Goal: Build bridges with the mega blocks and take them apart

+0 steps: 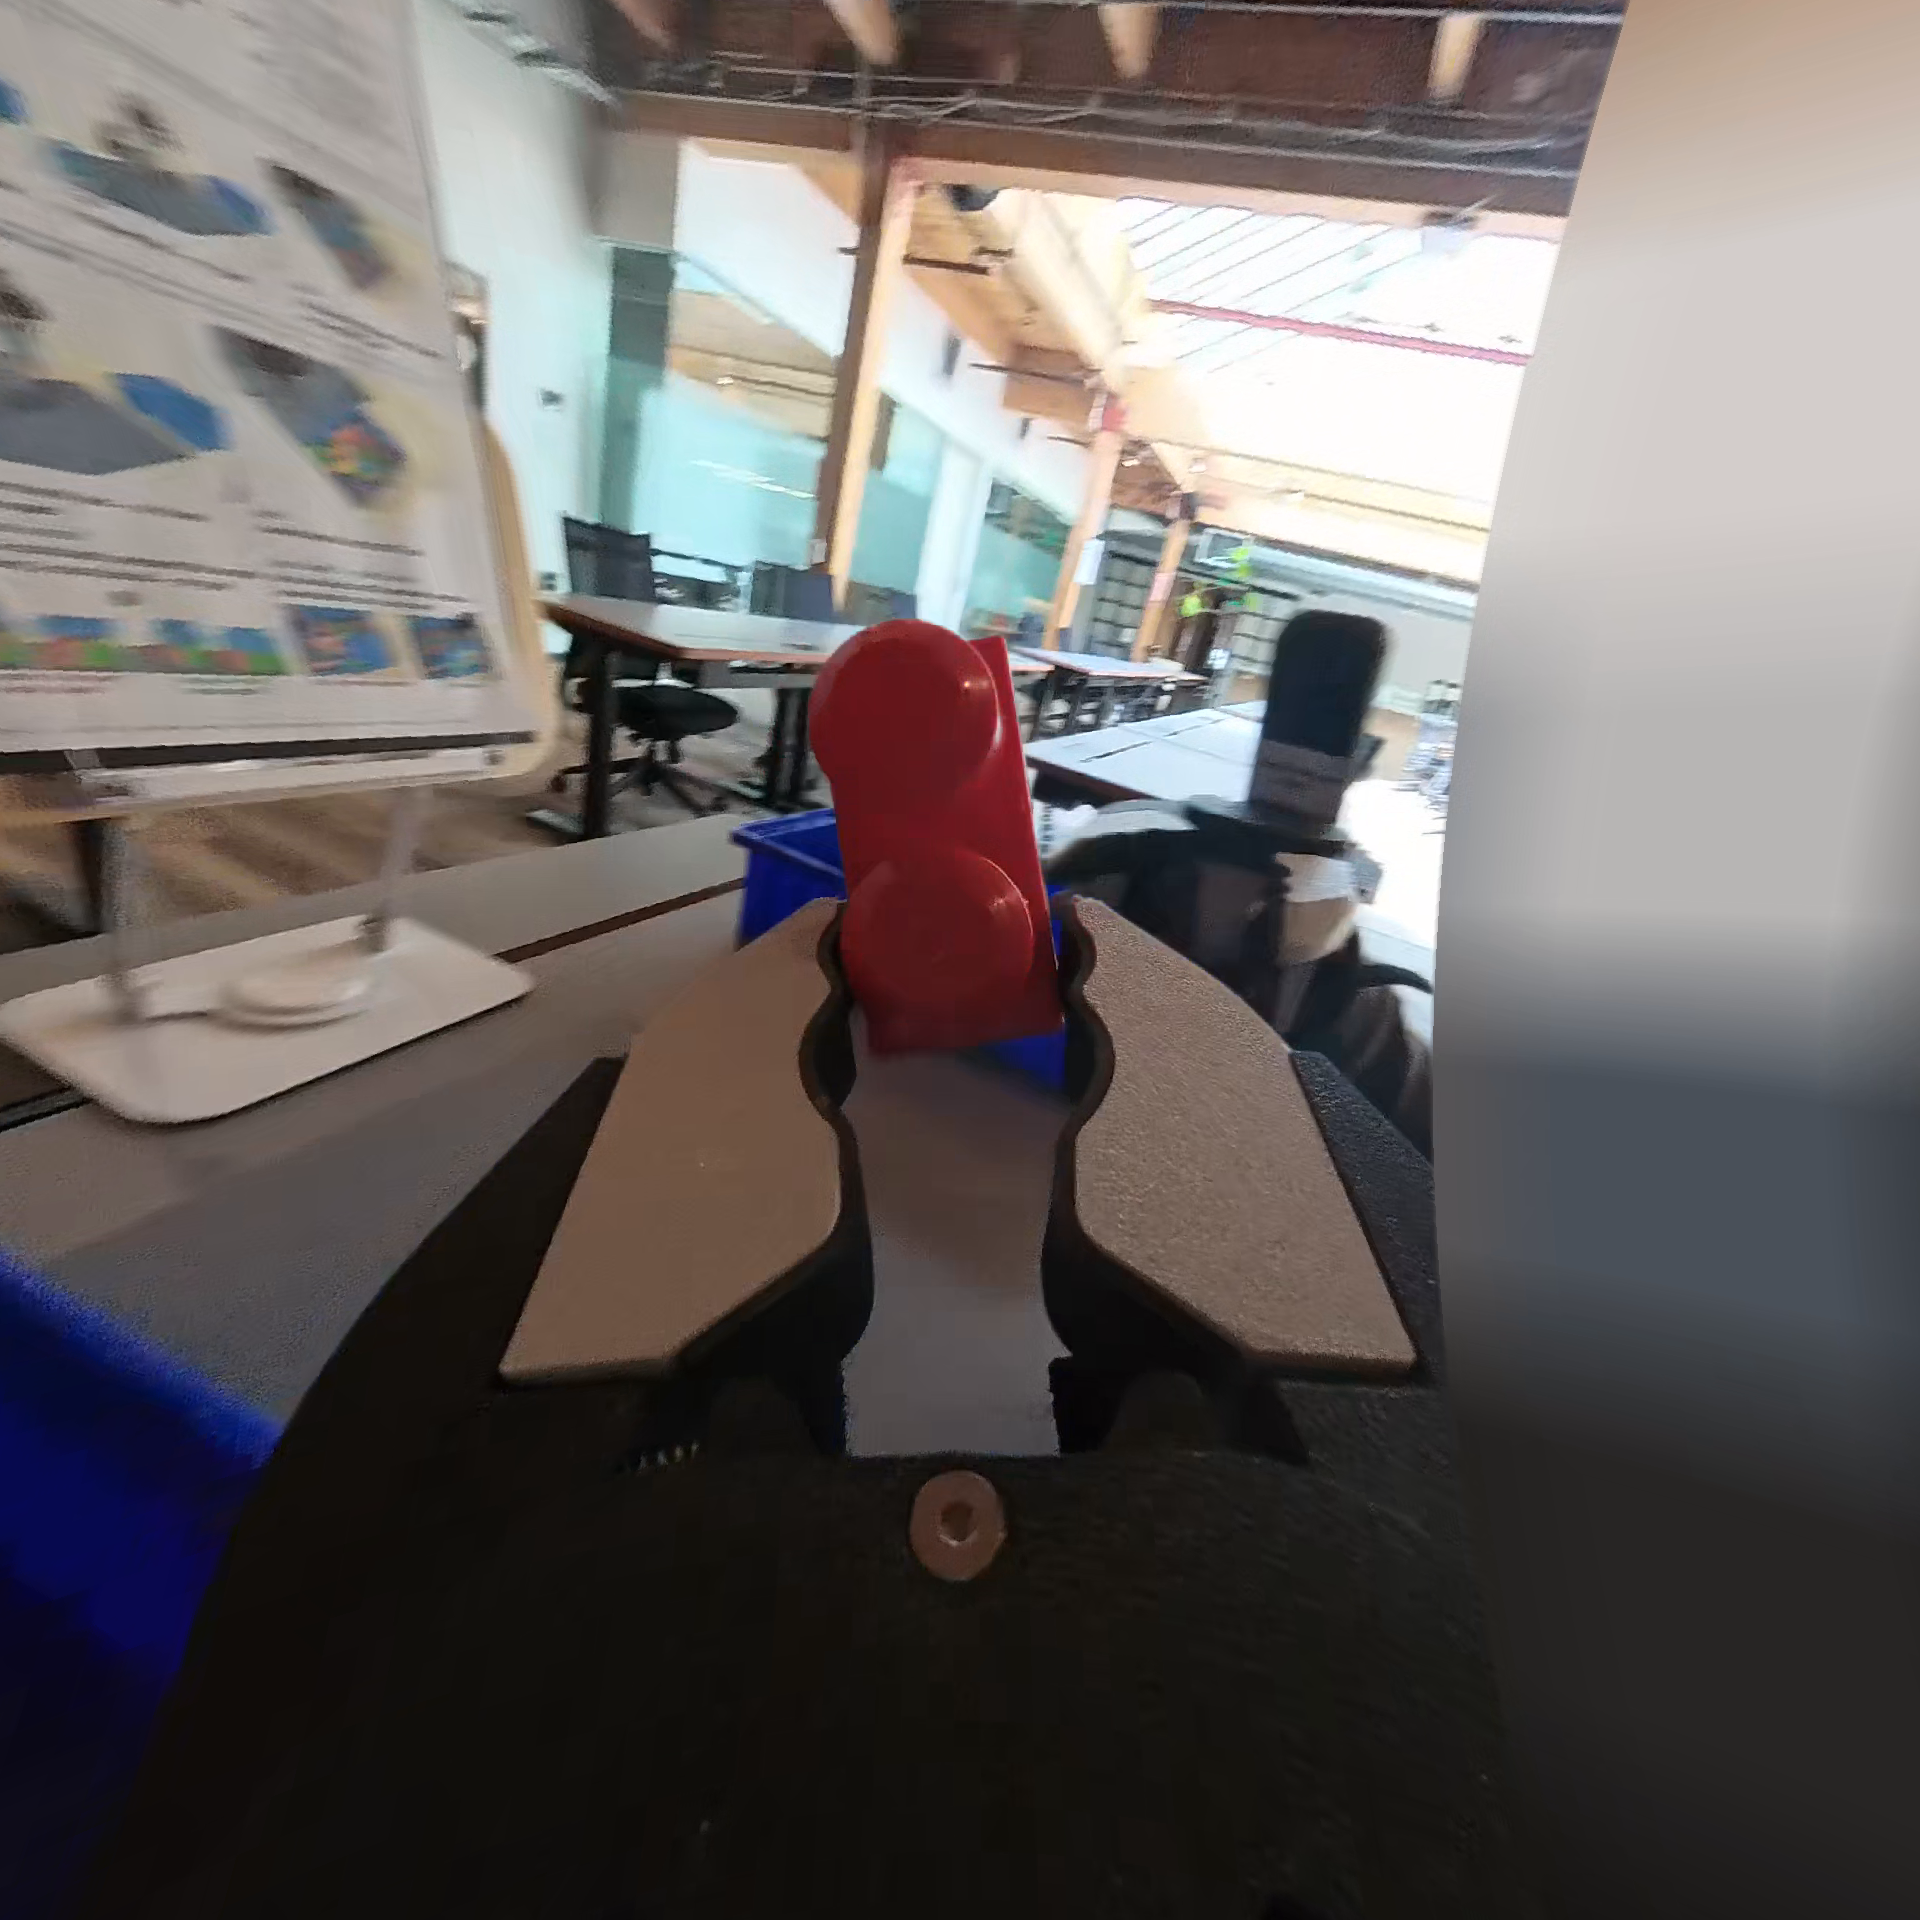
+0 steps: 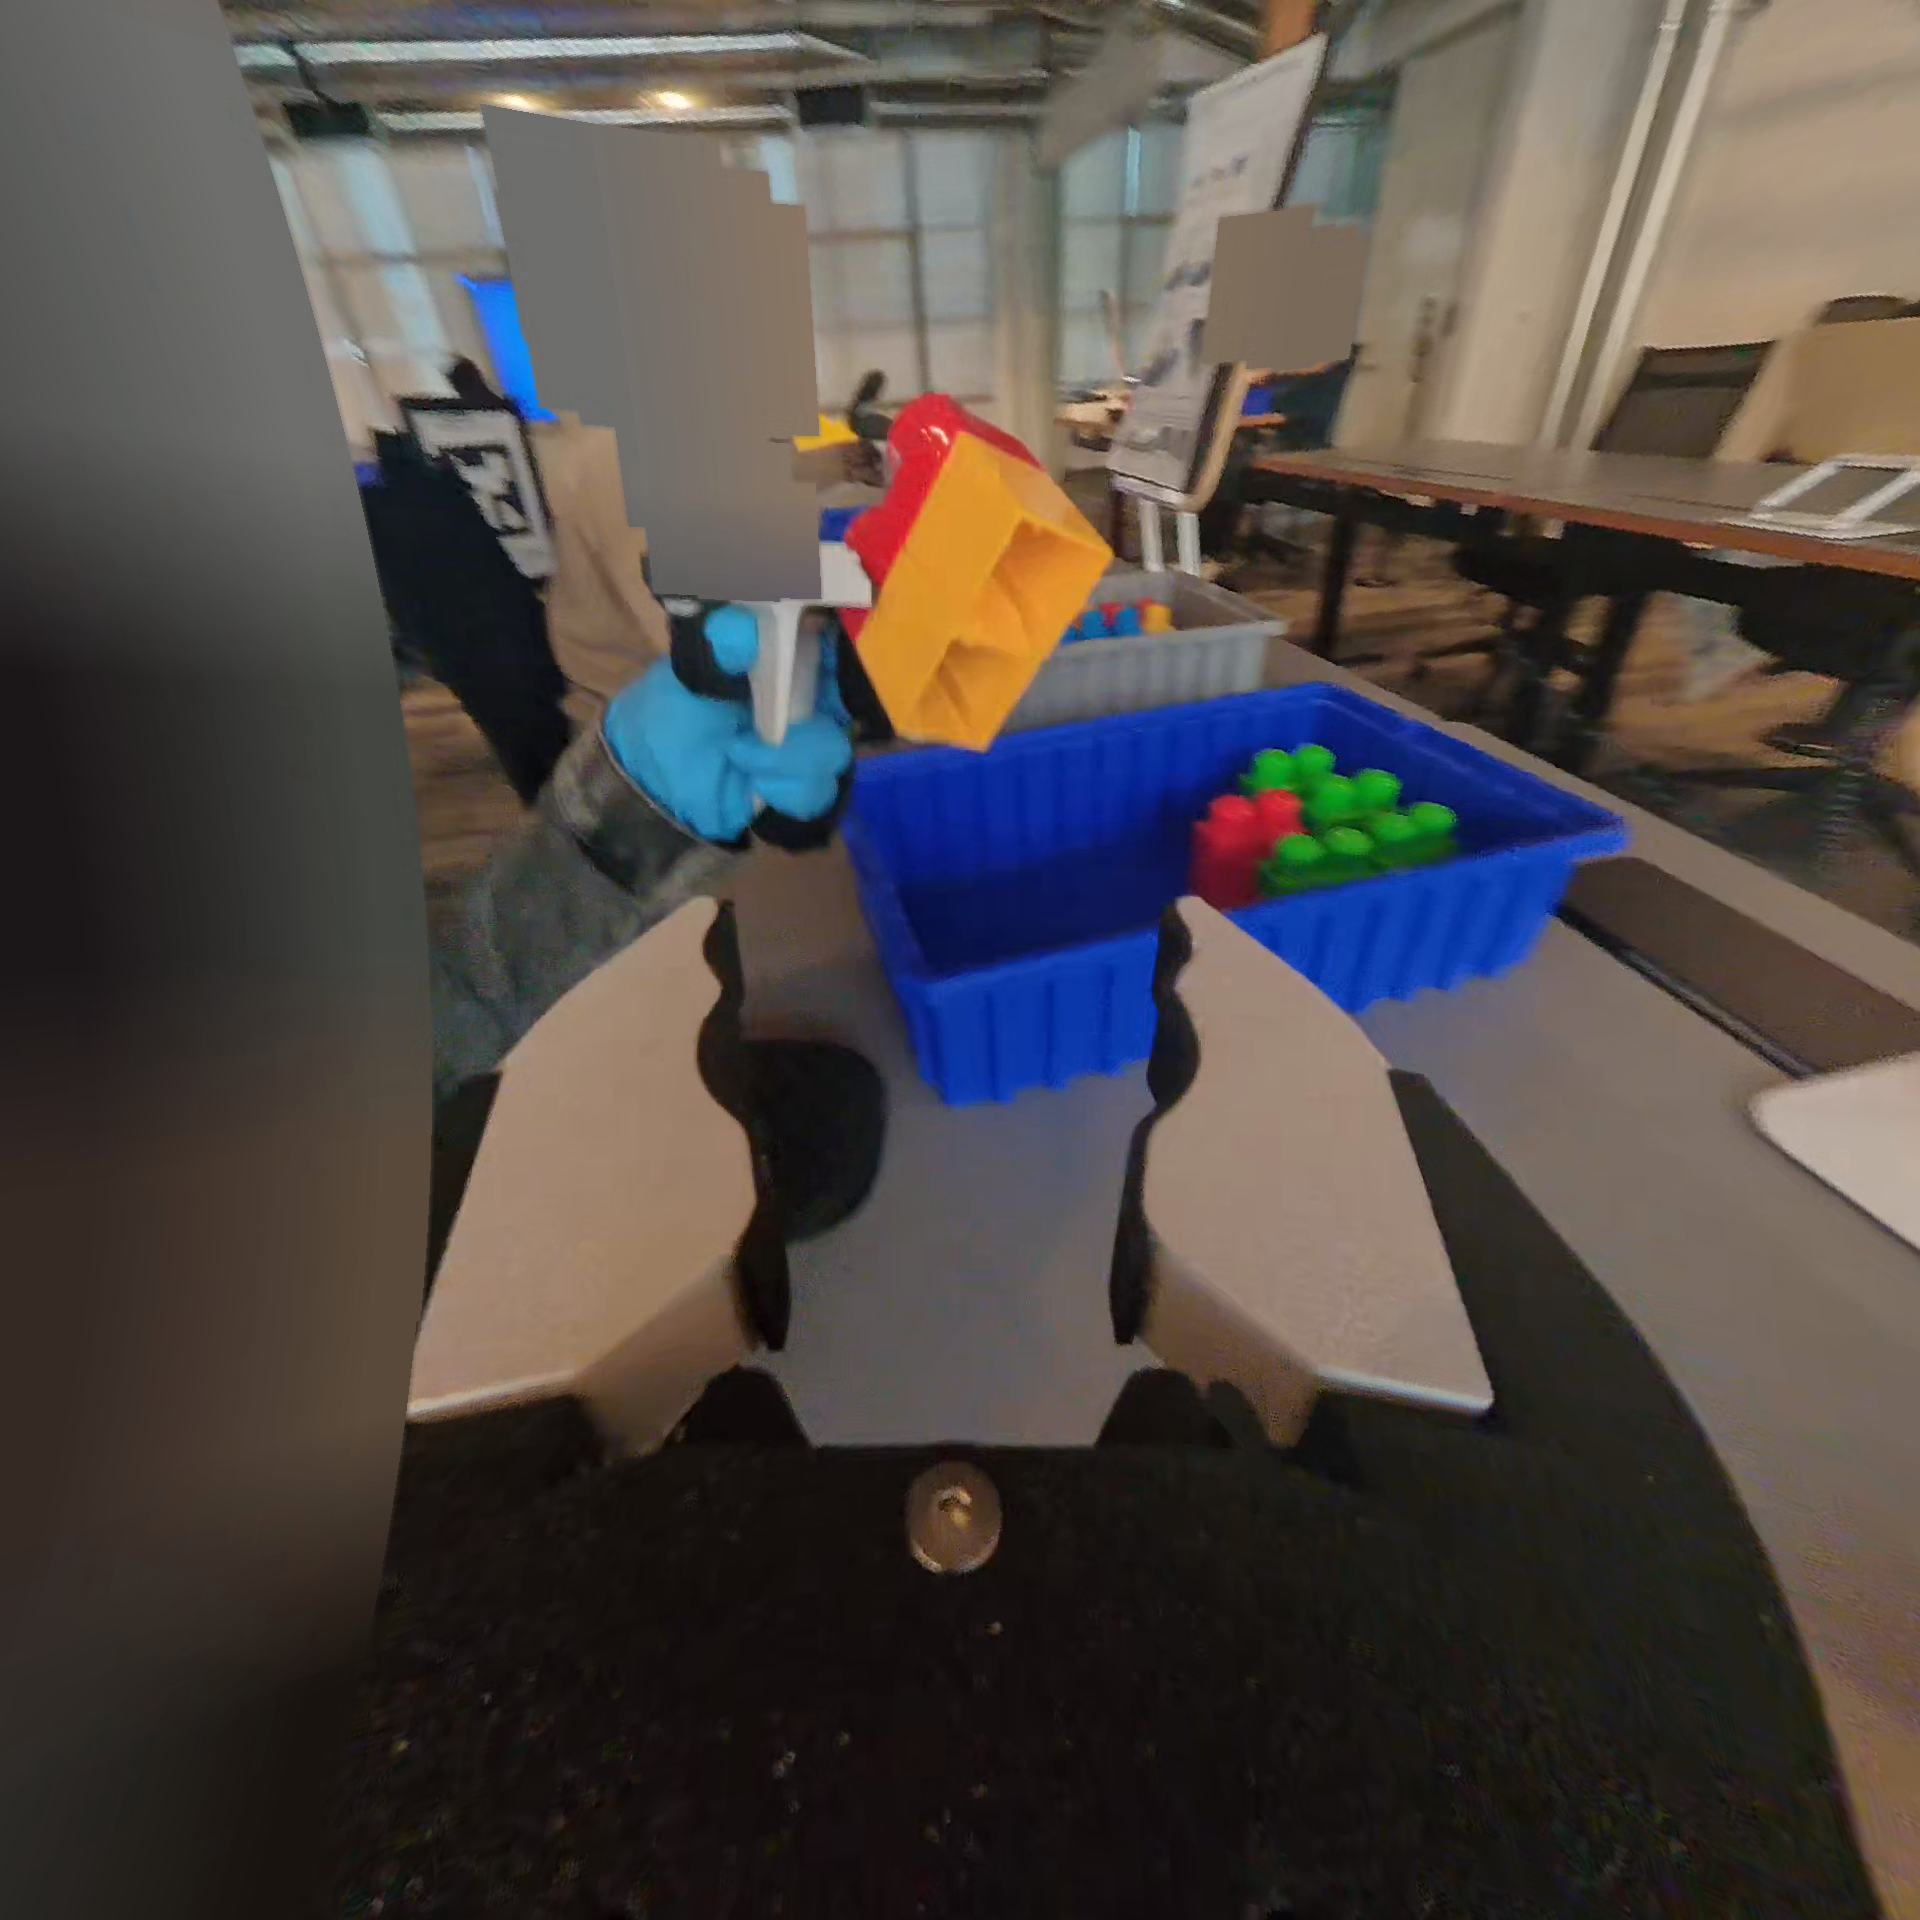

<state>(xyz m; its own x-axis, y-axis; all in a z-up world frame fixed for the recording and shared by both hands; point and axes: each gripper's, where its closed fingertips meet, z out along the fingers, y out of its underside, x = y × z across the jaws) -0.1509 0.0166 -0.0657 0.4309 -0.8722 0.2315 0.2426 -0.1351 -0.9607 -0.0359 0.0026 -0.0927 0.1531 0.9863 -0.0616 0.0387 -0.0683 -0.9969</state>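
Two grippers are under my control here, and they stand quite differently. My left gripper (image 1: 951, 971) has its grey fingers clamped on a red plastic mega block (image 1: 925, 831), held up off the grey matte table (image 1: 364, 1122) with its two round studs facing my camera; from the right wrist view the same red block (image 2: 914, 457) carries a yellow hollow-bottomed block (image 2: 982, 603) joined to it, tilted, raised above the near-left corner of the blue ribbed plastic bin (image 2: 1039, 997). A hand in a blue glove (image 2: 727, 738) grips that left tool's handle. My right gripper (image 2: 940, 935) has its fingers spread wide with nothing between them, hovering low over the table just short of the blue bin. Inside the bin, in its far right part, lie green studded blocks (image 2: 1351, 821) with a red block (image 2: 1236, 842) touching them. Behind it stands a grey plastic bin (image 2: 1164, 655) with more coloured blocks, too blurred to sort. On the left wrist side I see a clear stand with a printed instruction sheet (image 1: 229, 364) on a white base plate (image 1: 260, 1029), and a blue bin's edge at the lower left. The room is an open office: wooden ceiling beams (image 1: 1039, 156), glass partitions, long desks (image 1: 707, 623) and black office chairs (image 1: 644, 686), with a dark-topped table (image 2: 1610, 499) to the right.
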